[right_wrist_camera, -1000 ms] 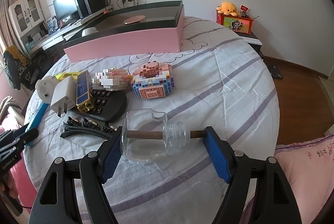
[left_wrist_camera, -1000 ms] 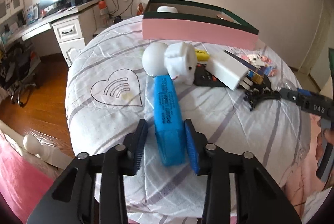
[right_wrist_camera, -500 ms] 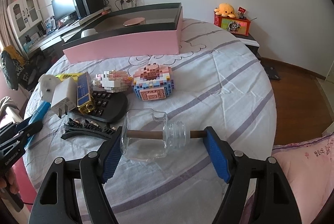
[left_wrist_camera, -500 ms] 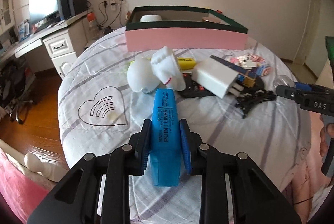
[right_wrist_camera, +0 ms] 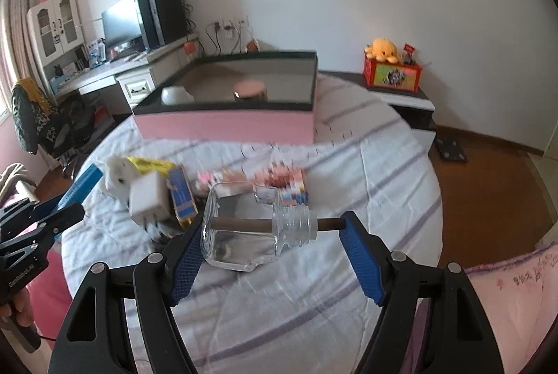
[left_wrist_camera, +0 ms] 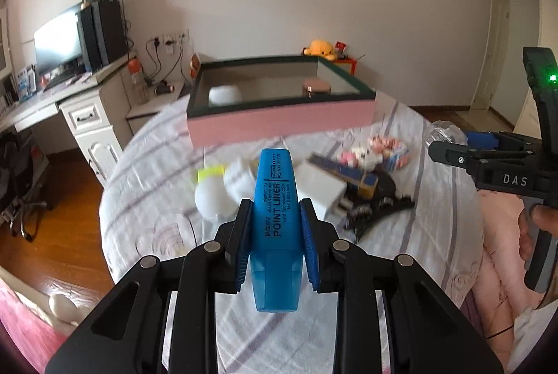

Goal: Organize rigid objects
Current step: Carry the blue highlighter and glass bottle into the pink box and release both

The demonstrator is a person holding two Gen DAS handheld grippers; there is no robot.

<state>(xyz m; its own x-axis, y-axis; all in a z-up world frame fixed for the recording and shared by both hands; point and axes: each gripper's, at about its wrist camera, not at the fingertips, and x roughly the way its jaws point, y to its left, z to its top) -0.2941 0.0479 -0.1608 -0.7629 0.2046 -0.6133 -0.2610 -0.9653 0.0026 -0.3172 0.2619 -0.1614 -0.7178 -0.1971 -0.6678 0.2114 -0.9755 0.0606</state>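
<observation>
The pile of small objects [left_wrist_camera: 352, 178] on the table is motion-blurred in both wrist views, so its pieces are hard to tell apart. The blue highlighter [left_wrist_camera: 275, 220] hides part of the white charger [left_wrist_camera: 321, 189]. The glass bottle [right_wrist_camera: 251, 227] covers part of the brick model [right_wrist_camera: 289, 178]
</observation>
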